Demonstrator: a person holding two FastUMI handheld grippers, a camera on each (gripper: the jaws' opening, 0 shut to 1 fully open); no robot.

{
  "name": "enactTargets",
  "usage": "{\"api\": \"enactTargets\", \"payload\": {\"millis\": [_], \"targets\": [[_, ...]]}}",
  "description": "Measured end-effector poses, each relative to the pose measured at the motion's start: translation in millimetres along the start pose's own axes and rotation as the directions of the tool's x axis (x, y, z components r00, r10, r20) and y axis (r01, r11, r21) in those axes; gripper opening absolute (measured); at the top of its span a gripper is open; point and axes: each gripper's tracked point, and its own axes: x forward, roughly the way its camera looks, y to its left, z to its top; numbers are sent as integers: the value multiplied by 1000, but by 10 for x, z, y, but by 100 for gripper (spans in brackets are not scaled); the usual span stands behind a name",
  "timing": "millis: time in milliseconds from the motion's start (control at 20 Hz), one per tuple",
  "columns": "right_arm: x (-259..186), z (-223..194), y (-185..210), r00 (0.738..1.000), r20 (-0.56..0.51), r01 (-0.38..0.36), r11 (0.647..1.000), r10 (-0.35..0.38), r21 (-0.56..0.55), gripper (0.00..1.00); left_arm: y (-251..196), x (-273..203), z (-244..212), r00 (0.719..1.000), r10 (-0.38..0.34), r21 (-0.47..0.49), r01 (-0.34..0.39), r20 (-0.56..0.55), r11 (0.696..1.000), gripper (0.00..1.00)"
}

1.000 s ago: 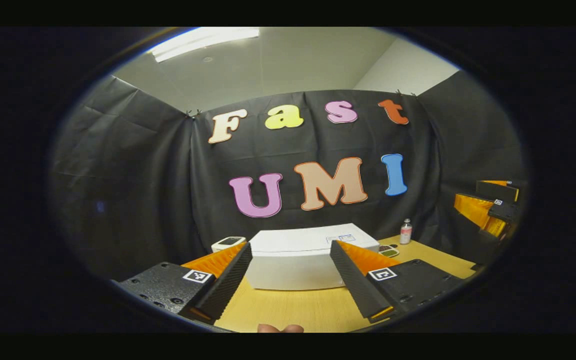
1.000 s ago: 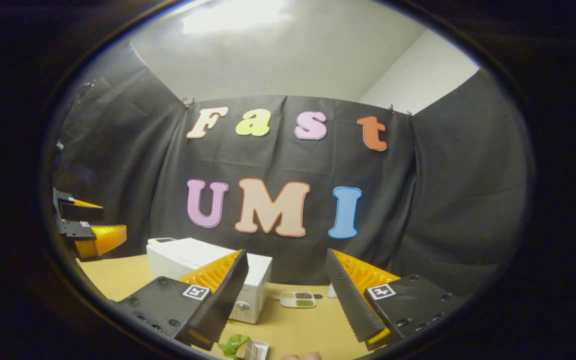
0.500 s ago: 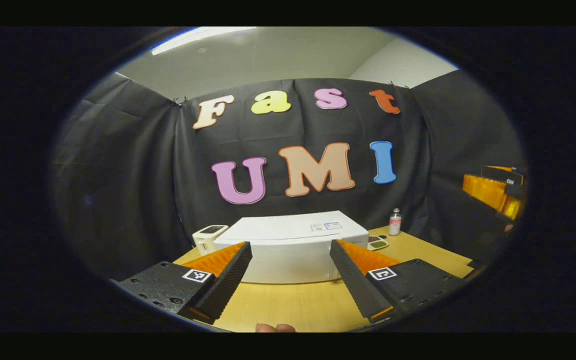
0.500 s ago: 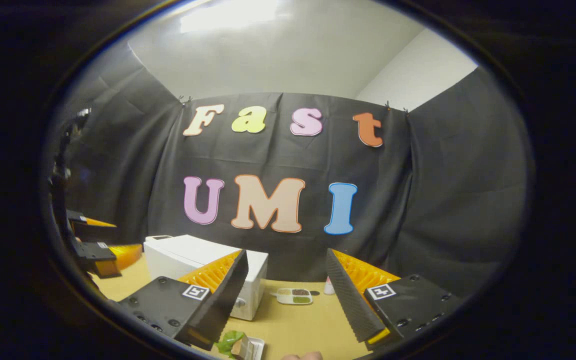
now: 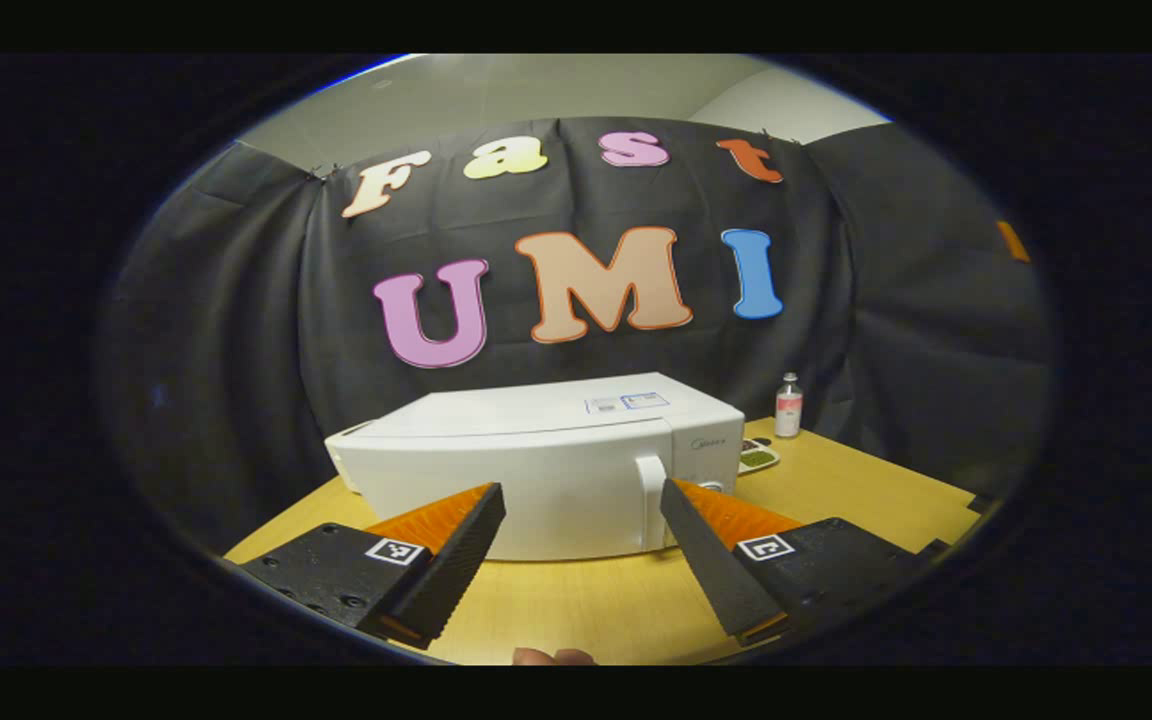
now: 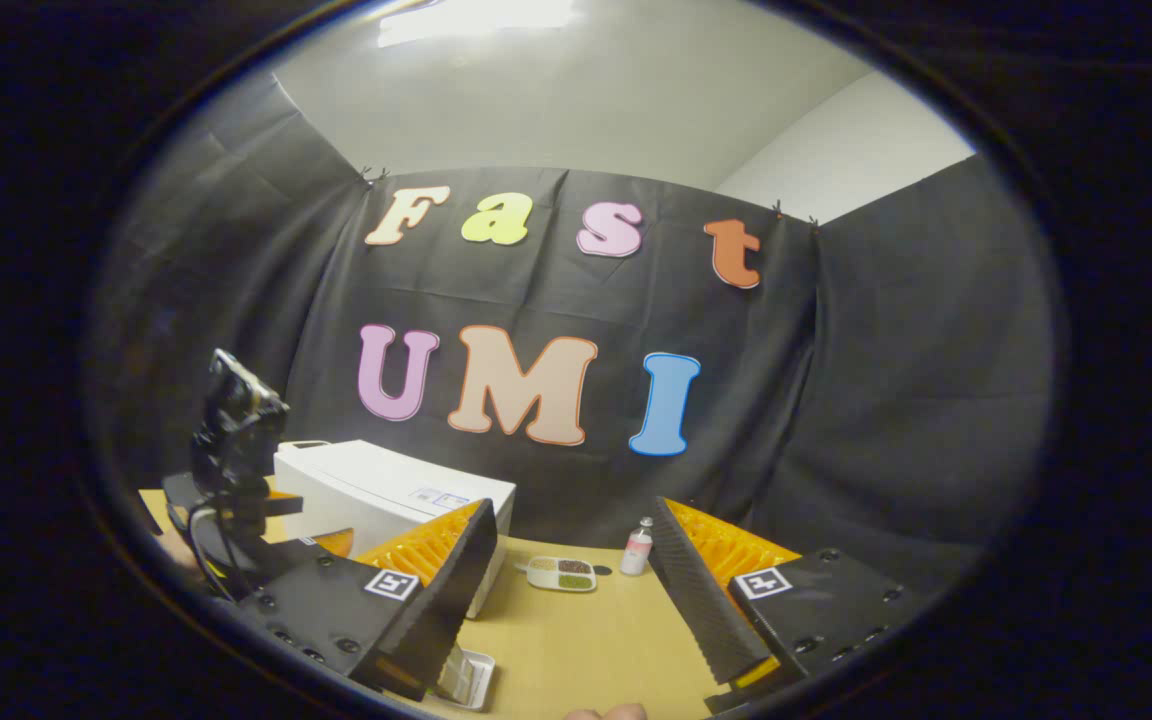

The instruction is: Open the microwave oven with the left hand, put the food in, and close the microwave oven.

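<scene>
The white microwave point(image 5: 546, 470) stands on the wooden table point(image 5: 586, 610), door closed, with its vertical handle point(image 5: 650, 500) at the door's right side. My left gripper point(image 5: 581, 490) is open just in front of the door, nothing between its fingers. In the right gripper view the microwave point(image 6: 376, 485) sits to the left, and the left gripper's body point(image 6: 234, 455) shows in front of it. My right gripper point(image 6: 572, 505) is open and holds nothing. A white food tray point(image 6: 469, 678) lies on the table below it, mostly hidden behind the left finger.
A small divided dish point(image 6: 561, 573) and a little bottle point(image 6: 638, 548) stand on the table right of the microwave, near the black cloth. In the left gripper view the bottle point(image 5: 788, 405) and dish point(image 5: 758, 457) sit beside the microwave's control side.
The left gripper has come closer to the microwave, whose front and handle now show. In the right gripper view the green food has slipped behind the finger and the left gripper's body has come in.
</scene>
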Motion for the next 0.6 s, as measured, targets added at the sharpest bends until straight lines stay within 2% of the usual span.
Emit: {"api": "enactTargets", "payload": {"millis": [200,400,600], "targets": [[-50,-36,-106,1000,-23,17,999,-17,-32,97,-290,457,-356,997,-41,-15,40,-66,999,98],[-146,-20,-326,998,-28,45,993,-49,-111,97,-443,726,-499,995,-48,-23,47,-84,999,98],[-199,-56,-525,995,-48,78,990,-84,-118,97,-482,892,-586,995,-41,-32,39,-90,999,98]]}}
